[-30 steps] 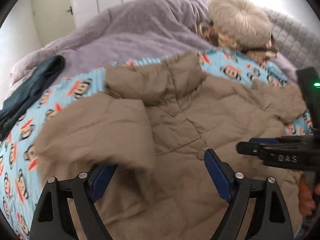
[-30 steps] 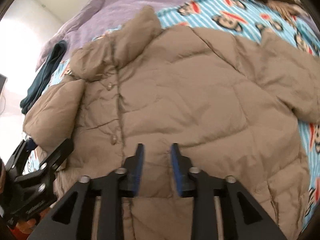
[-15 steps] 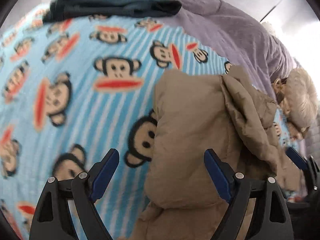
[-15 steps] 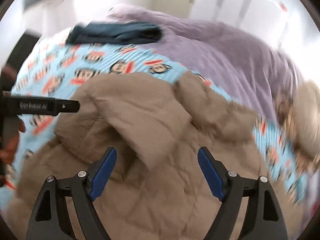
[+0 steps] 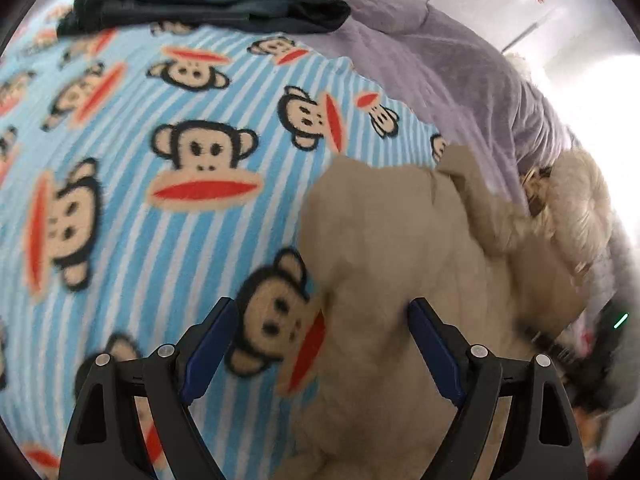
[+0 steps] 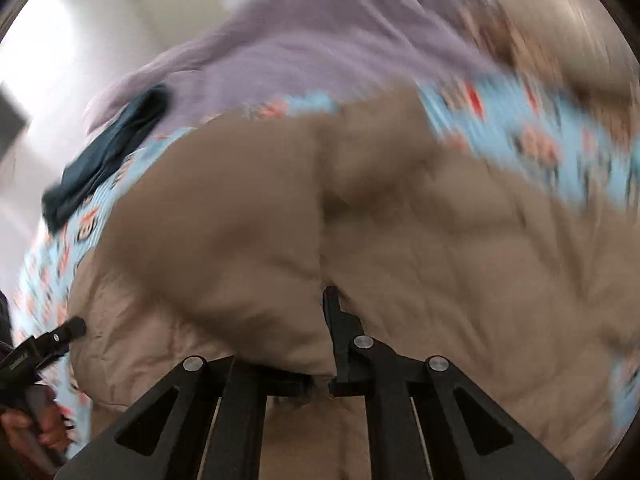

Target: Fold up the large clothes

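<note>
Bright daylight, blown-out glare at upper corners, heavy motion blur in right view, fisheye edge warping

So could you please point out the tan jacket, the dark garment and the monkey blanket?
jacket [image 5: 400,240]: left wrist view, on its upper padded panel.
dark garment [image 5: 208,0]: left wrist view, on the middle of the folded pile.
blanket [image 5: 120,240]: left wrist view, on a bare striped patch.
</note>
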{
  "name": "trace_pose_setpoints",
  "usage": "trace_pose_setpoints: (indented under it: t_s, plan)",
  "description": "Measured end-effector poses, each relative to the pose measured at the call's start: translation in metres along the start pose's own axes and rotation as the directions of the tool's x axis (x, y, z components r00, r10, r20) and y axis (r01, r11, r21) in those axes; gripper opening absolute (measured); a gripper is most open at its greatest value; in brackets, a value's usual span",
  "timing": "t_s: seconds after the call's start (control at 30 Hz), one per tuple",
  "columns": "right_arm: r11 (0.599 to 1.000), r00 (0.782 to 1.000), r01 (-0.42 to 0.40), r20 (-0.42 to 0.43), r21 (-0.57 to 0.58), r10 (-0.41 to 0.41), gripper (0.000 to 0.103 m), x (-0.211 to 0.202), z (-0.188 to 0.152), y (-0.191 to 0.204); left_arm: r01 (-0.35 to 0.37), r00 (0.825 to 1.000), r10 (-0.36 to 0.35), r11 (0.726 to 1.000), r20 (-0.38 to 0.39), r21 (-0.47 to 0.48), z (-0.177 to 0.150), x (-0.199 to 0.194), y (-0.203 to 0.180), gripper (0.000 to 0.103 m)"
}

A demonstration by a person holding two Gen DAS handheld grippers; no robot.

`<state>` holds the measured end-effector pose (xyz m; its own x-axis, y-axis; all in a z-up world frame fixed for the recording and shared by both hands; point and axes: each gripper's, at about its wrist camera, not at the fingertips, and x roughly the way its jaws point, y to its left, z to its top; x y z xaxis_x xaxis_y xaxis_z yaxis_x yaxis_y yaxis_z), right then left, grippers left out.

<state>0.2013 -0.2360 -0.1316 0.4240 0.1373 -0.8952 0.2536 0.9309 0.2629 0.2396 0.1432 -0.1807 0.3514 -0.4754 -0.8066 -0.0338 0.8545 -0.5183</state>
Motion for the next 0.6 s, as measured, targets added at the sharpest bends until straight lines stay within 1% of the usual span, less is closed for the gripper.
trace_pose_setpoints:
  t_s: [0.03, 0.07, 0.1, 0.13, 0.17, 0.2, 0.23, 0.27, 0.3, 0.33, 0.37, 0.4, 0.43, 0.5, 0.57, 0.6]
  plan:
    - [0.998, 0.999, -0.027, -0.025, 0.051, 0.028, 0.008, 0.006, -0.003, -0.013, 0.056, 0.998, -0.057, 0.997, -0.035, -0.044, 0.008, 0.010, 0.007, 0.088]
    - [0.994, 0.997, -0.055, -0.044, 0.098, 0.060, 0.008, 0.010, -0.005, -0.024, 0.084, 0.994, -0.089, 0.992, -0.059, -0.089, 0.013, 0.018, 0.012, 0.088]
    - [0.988, 0.995, -0.082, -0.054, 0.131, 0.090, 0.008, 0.013, -0.008, -0.031, 0.094, 0.992, -0.102, 0.989, -0.068, -0.114, 0.015, 0.023, 0.012, 0.084]
    - [0.980, 0.991, -0.114, -0.057, 0.164, 0.125, 0.008, 0.015, -0.011, -0.037, 0.106, 0.992, -0.113, 0.989, -0.062, -0.107, 0.018, 0.024, 0.007, 0.055]
    - [0.971, 0.986, -0.142, -0.057, 0.193, 0.155, 0.008, 0.016, -0.012, -0.042, 0.122, 0.990, -0.126, 0.990, -0.063, -0.066, 0.019, 0.023, -0.004, 0.038]
    - [0.963, 0.983, -0.162, -0.055, 0.215, 0.178, 0.008, 0.017, -0.014, -0.046, 0.103, 0.993, -0.103, 0.995, -0.064, -0.010, 0.019, 0.020, -0.017, 0.030]
    - [0.953, 0.978, -0.183, -0.052, 0.241, 0.201, 0.008, 0.019, -0.015, -0.050, 0.041, 0.999, -0.038, 0.997, -0.036, 0.069, 0.017, 0.014, -0.034, 0.027]
    - [0.942, 0.974, -0.198, -0.052, 0.272, 0.220, 0.008, 0.021, -0.017, -0.056, 0.006, 1.000, -0.004, 0.991, -0.017, 0.134, 0.014, 0.010, -0.047, 0.023]
    - [0.932, 0.971, -0.211, -0.050, 0.296, 0.235, 0.008, 0.022, -0.020, -0.059, -0.041, 0.999, 0.041, 0.977, 0.004, 0.208, 0.011, 0.006, -0.059, 0.023]
    - [0.911, 0.964, -0.231, -0.047, 0.340, 0.262, 0.008, 0.024, -0.024, -0.066, -0.111, 0.994, 0.104, 0.955, 0.037, 0.276, 0.009, 0.005, -0.067, 0.023]
    - [0.890, 0.957, -0.251, -0.043, 0.381, 0.289, 0.008, 0.027, -0.028, -0.071, -0.162, 0.987, 0.151, 0.934, 0.060, 0.318, 0.009, 0.007, -0.069, 0.023]
    - [0.865, 0.949, -0.270, -0.036, 0.423, 0.314, 0.008, 0.030, -0.033, -0.075, -0.221, 0.975, 0.206, 0.911, 0.078, 0.348, 0.010, 0.012, -0.068, 0.023]
    - [0.850, 0.944, -0.279, -0.032, 0.448, 0.327, 0.008, 0.033, -0.035, -0.075, -0.262, 0.965, 0.250, 0.897, 0.080, 0.355, 0.013, 0.019, -0.062, 0.023]
    - [0.836, 0.937, -0.297, -0.030, 0.461, 0.349, 0.008, 0.041, -0.036, -0.067, -0.298, 0.954, 0.288, 0.890, 0.081, 0.346, 0.019, 0.030, -0.050, 0.023]
    - [0.846, 0.936, -0.300, -0.037, 0.441, 0.351, 0.008, 0.051, -0.033, -0.054, -0.338, 0.941, 0.324, 0.877, 0.100, 0.341, 0.019, 0.035, -0.043, 0.031]
    - [0.855, 0.940, -0.289, -0.040, 0.431, 0.338, 0.008, 0.056, -0.031, -0.049, -0.374, 0.927, 0.355, 0.865, 0.118, 0.336, 0.021, 0.035, -0.045, 0.043]
